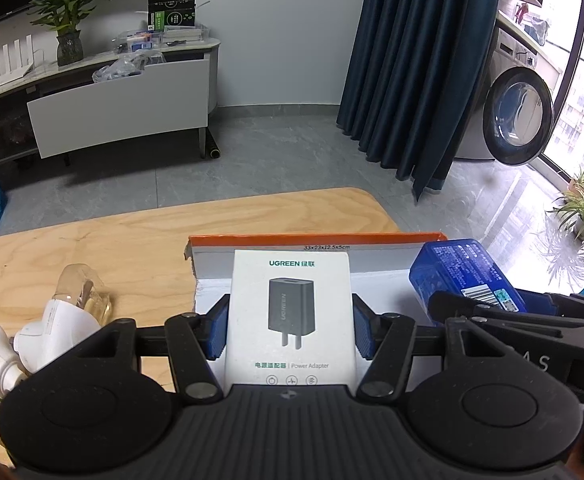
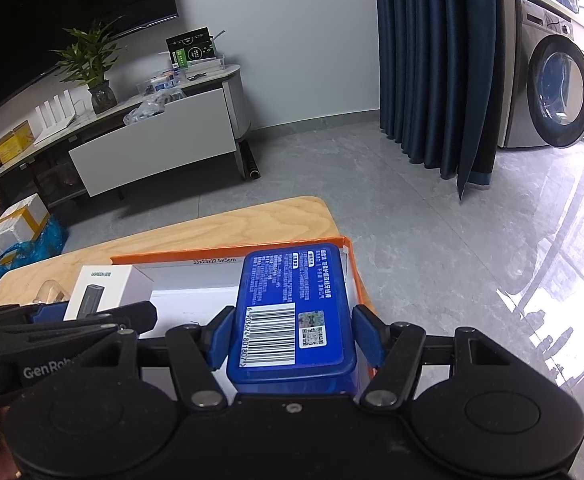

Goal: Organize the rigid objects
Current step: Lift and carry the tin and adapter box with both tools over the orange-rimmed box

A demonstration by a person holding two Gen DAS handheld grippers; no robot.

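Here, two handheld tongs are held side by side over an open cardboard box (image 1: 316, 240) with an orange rim and a white inside, which sits on a light wooden tabletop (image 1: 92, 236). The left tongs (image 1: 290, 330) are closed partway on a white power adapter box (image 1: 290, 312), their blue pads pressed against its two long sides; the printed face with a picture of a dark plug points up toward the camera. The right tongs (image 2: 292, 334) stand a little wider and grip a blue plastic case (image 2: 292, 304), pads against its sides, the barcode label facing up. Both held things hang above the inside of the cardboard box, the white one toward its left part and the blue one toward its right edge; whether either touches the box floor cannot be told. On the tabletop left of the cardboard box lie a clear bottle (image 1: 82, 288) and some white items (image 1: 32, 340), partly hidden. Beyond are a grey tiled floor, a dark blue curtain (image 1: 424, 60) and a washing machine (image 1: 516, 108)
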